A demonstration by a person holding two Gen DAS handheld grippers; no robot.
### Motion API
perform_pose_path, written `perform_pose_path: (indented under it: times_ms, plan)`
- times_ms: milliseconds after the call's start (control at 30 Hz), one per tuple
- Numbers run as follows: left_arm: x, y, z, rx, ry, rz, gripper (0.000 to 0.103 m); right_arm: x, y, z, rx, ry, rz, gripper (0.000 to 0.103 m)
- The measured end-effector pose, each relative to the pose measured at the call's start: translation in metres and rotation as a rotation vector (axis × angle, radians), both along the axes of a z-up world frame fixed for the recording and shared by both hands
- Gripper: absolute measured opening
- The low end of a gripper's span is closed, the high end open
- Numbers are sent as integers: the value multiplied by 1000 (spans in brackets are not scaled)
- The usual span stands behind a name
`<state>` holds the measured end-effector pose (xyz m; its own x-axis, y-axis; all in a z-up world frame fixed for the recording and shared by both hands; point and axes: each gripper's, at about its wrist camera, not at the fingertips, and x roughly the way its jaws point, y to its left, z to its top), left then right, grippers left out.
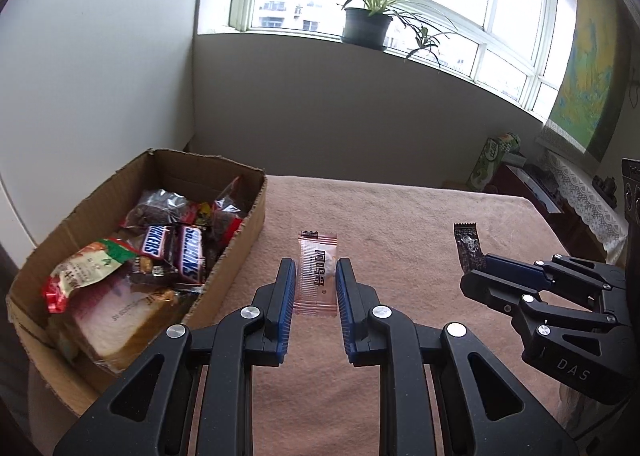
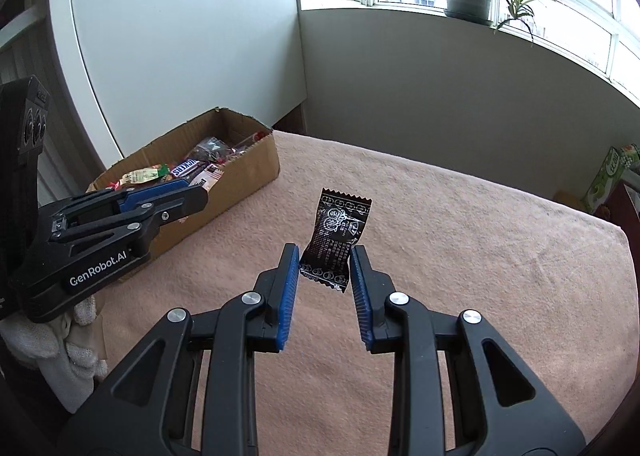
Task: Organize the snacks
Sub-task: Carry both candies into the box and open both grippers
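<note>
A clear pink-edged snack packet [image 1: 318, 272] lies flat on the pink cloth, between the fingers of my left gripper [image 1: 316, 270], which is open around it. A black candy packet [image 2: 336, 238] lies between the fingers of my right gripper [image 2: 325, 256], also open; it shows in the left wrist view [image 1: 468, 246] too. A cardboard box [image 1: 244, 240] at the left holds Snickers bars [image 1: 176, 246], bread [image 1: 124, 320] and other packets. The box also shows in the right wrist view [image 2: 244, 176].
The pink cloth [image 1: 400, 216] covers the table. A white panel [image 1: 100, 76] stands behind the box. A potted plant [image 1: 368, 20] sits on the window sill. A green carton [image 1: 492, 160] and low furniture lie beyond the table's right edge.
</note>
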<state>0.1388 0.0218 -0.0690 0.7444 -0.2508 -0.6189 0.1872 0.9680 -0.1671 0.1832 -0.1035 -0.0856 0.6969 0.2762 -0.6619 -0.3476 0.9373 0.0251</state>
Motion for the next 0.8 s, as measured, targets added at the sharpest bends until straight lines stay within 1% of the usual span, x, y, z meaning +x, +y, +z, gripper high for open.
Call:
perform_pose_path:
  times_ms: [233,467,667,800]
  plan:
    - [-4,37,4,-5,-27,76,19,18,56,8,1,-13,76,27]
    - [-3,81,3,-32,-34,163,19,45,106,6,22,8,136,27]
    - [-3,101,-3,-42,-22,203,19,62,136,-2,6,27,164,27]
    - [-3,108,-4,-37,-19,221,19,70,145,-7,6,44,169,27]
